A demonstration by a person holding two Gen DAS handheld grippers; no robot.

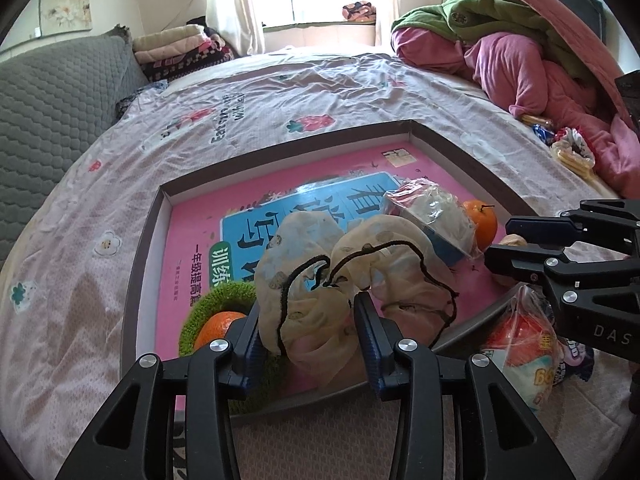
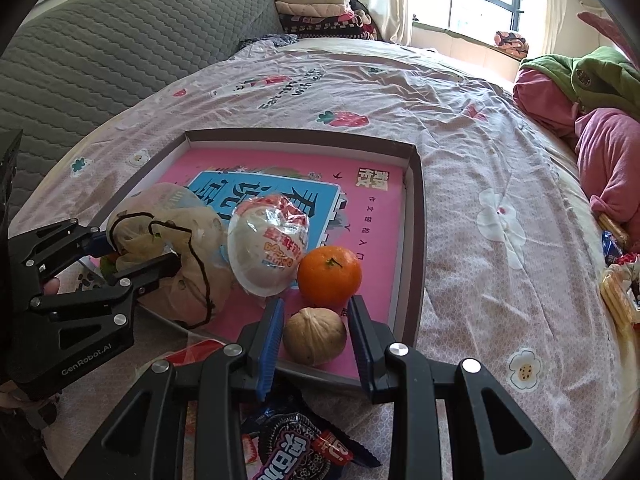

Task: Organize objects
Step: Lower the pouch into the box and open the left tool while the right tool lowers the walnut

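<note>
Between the left tongs (image 1: 308,320), a cream cloth pouch (image 1: 320,280) with a black drawstring sat bunched at the near edge of the shallow tray (image 2: 416,208) on the bed; the two pads pressed its soft folds from either side, so the tongs looked clamped on it. The grip low on the loose fabric probably served to lift or shift the pouch without spilling what was inside, though its contents could not be made out. Beside it lay a round snack pack (image 2: 272,248) in crinkled clear wrap, white with red print, touching a smooth, glossy orange (image 2: 329,276). Just in front of that fruit rested a walnut (image 2: 315,336), pale brown, ridged and slightly egg-shaped. The right tongs (image 2: 316,332) stood apart on either side of the walnut without touching it, apparently lined up to take it. A second orange (image 1: 218,326) nestled in a fuzzy green knitted ring (image 1: 212,300) at the tray's near left corner. The tray itself was a stiff grey-rimmed box lid lined with a pink printed sheet. Outside it, on the wrinkled floral bedsheet (image 2: 500,160), lay a dark cookie packet (image 2: 296,452), not yet put in the tray.
</note>
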